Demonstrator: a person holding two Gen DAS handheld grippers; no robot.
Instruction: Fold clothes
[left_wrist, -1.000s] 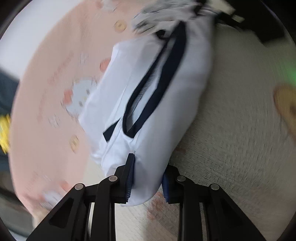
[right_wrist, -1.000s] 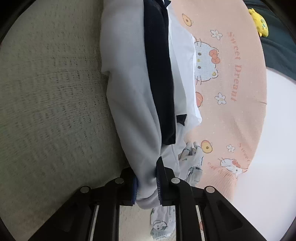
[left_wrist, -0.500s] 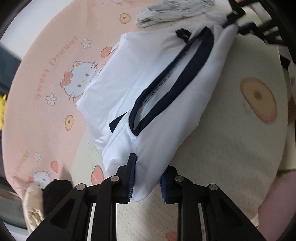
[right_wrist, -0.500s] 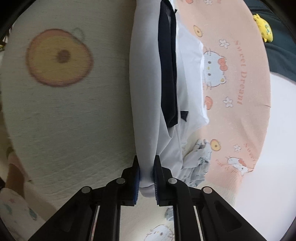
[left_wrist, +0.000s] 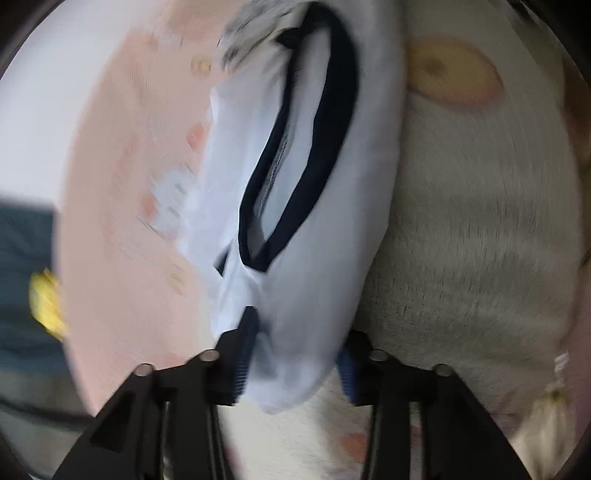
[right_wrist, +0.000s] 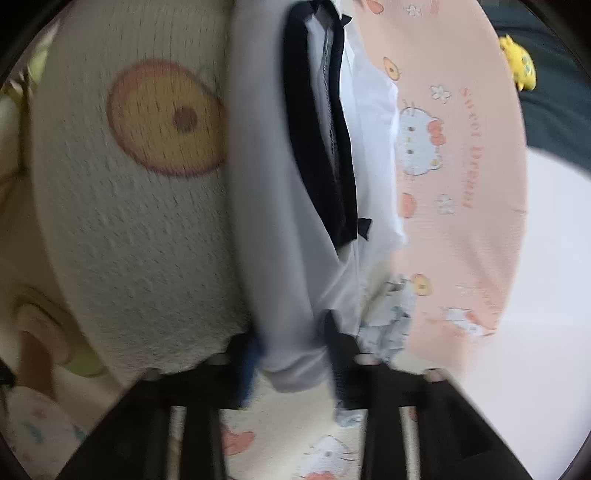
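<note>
A white garment (left_wrist: 325, 258) with a navy-trimmed neckline (left_wrist: 328, 147) hangs stretched between my two grippers, over a cream textured blanket (left_wrist: 480, 240). My left gripper (left_wrist: 295, 365) has one end of the garment bunched between its blue pads, and its jaws stand wider apart than before. In the right wrist view the same garment (right_wrist: 273, 221) runs away from my right gripper (right_wrist: 293, 362). The right jaws have spread, with the cloth end loose between them. Both views are motion-blurred.
A pink cartoon-cat blanket (right_wrist: 461, 166) lies beside the cream one (right_wrist: 129, 258), which bears an orange round print (right_wrist: 166, 118). A small grey-patterned cloth (right_wrist: 388, 317) lies by the garment. A yellow toy (right_wrist: 517, 62) sits on dark fabric beyond.
Both grippers' jaws have widened around the garment ends; the right clearly so. The garment has come lower toward the cream blanket, and both cameras are moving.
</note>
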